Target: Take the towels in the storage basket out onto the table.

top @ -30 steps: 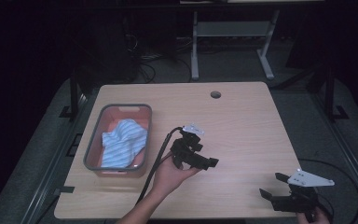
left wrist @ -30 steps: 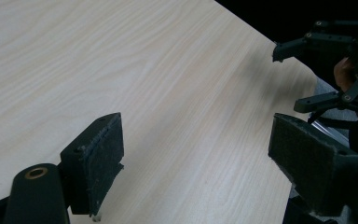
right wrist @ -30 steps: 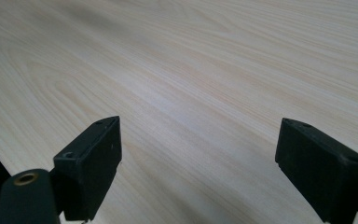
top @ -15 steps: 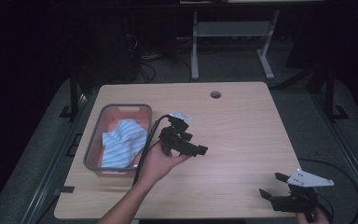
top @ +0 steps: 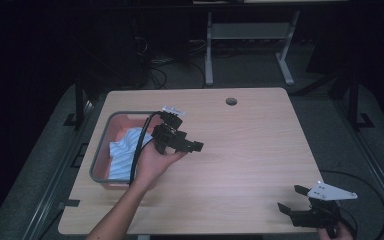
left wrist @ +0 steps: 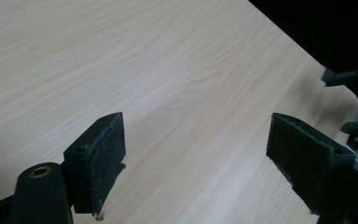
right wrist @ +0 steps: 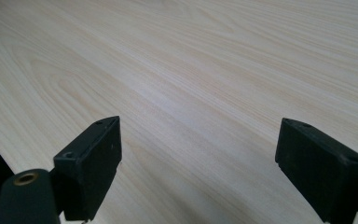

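Big pale wood surface (top: 250,150), mostly bare. Grey-rimmed bin (top: 100,150) with a reddish inside parked along the left edge of that surface. Inside the bin, a crumpled cloth (top: 125,155), white with light blue stripes, bunched toward the middle.

Left gripper (top: 192,146) held up just right of the bin, above the surface and near the bin's right rim, jaws spread wide with nothing between them; bare wood grain past them in the left gripper view (left wrist: 196,163). Right gripper (top: 292,202) way off from the bin, down at the near right corner of the surface, jaws also wide apart and empty, same plain wood in the right gripper view (right wrist: 198,158).

Guessing the cloth is the thing to go for. Looks soft, light and floppy, so no stiffness to count on and probably going to drape and drag. Best bet: pinch a raised fold on top, near the side closest to the left gripper, not the flat parts against the bin floor.
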The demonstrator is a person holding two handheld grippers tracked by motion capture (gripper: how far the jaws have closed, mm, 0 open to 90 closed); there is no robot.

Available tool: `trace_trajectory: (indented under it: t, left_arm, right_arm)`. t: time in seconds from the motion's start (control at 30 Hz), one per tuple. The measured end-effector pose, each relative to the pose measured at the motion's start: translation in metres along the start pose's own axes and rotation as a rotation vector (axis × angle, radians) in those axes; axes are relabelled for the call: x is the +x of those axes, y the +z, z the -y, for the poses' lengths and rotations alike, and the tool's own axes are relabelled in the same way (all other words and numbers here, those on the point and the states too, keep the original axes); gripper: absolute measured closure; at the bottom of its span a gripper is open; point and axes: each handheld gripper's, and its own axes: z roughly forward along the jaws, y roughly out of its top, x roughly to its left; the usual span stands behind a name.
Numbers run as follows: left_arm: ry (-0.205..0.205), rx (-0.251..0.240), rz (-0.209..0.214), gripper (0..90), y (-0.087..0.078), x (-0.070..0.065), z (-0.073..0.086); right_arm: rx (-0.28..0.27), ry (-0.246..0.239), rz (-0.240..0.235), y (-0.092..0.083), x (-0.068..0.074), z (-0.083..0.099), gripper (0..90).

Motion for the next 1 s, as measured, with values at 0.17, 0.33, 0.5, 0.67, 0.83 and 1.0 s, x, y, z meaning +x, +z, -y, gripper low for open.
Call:
trace_trajectory:
  t: [0.17,0.33,0.5,0.67,0.83,1.0]
  left_arm:
    - [-0.042,-0.014,-0.054,20.2,-0.014,0.018,0.003]
    - [-0.078,-0.020,-0.099,20.1,-0.026,0.034,0.009]
    - [-0.119,-0.030,-0.154,19.7,-0.039,0.052,0.020]
    - [-0.150,-0.047,-0.184,19.8,-0.049,0.063,0.026]
    - [-0.190,-0.046,-0.230,20.5,-0.058,0.077,0.039]
    - [-0.213,-0.017,-0.256,20.5,-0.060,0.086,0.048]
  right_arm:
    - [0.000,-0.005,-0.001,0.001,0.000,0.000,14.0]
    - [0.004,-0.007,-0.003,0.001,0.001,-0.001,14.0]
    - [0.005,-0.007,-0.004,0.001,0.001,-0.001,14.0]
    - [0.004,-0.008,-0.004,0.001,0.001,-0.001,14.0]
    - [0.002,-0.005,-0.003,0.001,0.001,-0.001,14.0]
    - [0.000,-0.014,-0.004,0.000,0.002,-0.001,14.0]
